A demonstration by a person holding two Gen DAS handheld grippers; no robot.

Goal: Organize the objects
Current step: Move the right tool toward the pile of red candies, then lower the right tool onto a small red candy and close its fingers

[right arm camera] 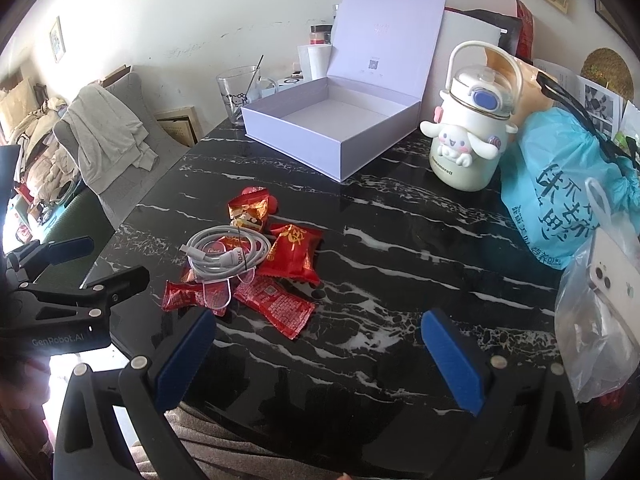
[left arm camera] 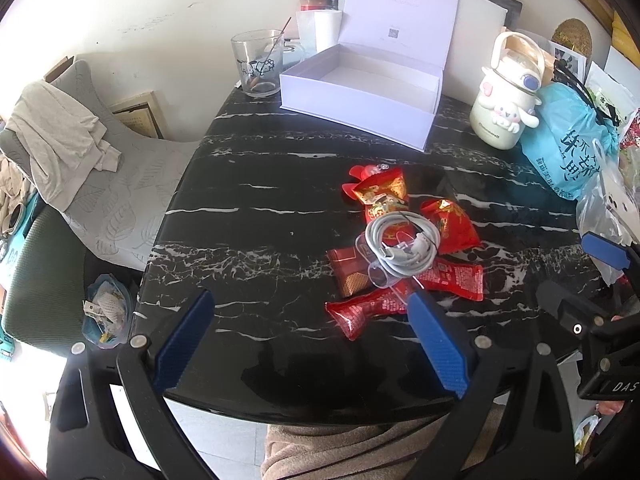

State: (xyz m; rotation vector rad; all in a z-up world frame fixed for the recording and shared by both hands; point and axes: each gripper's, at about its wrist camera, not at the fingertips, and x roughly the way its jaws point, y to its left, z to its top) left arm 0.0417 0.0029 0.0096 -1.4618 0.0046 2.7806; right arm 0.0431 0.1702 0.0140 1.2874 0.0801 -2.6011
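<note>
A pile of red snack packets (left arm camera: 448, 224) (right arm camera: 294, 254) lies mid-table, with a coiled white cable (left arm camera: 404, 248) (right arm camera: 228, 256) and a clear plastic piece (right arm camera: 216, 294) on top. An open white box (left arm camera: 360, 84) (right arm camera: 332, 128) stands empty at the back. My left gripper (left arm camera: 312, 320) is open and empty, just in front of the pile; its right finger sits by the nearest packet. My right gripper (right arm camera: 320, 340) is open and empty, in front and to the right of the pile. The left gripper also shows at the left edge of the right wrist view (right arm camera: 92, 260).
Black marble table (left arm camera: 260, 208) (right arm camera: 400, 248). A glass cup (left arm camera: 256, 62) (right arm camera: 236, 94) stands left of the box. A white cartoon bottle (left arm camera: 506, 92) (right arm camera: 468, 136), a blue bag (left arm camera: 568, 148) (right arm camera: 564, 188) and a clear bag with a phone (right arm camera: 604, 300) crowd the right side. A draped chair (left arm camera: 80, 148) stands left.
</note>
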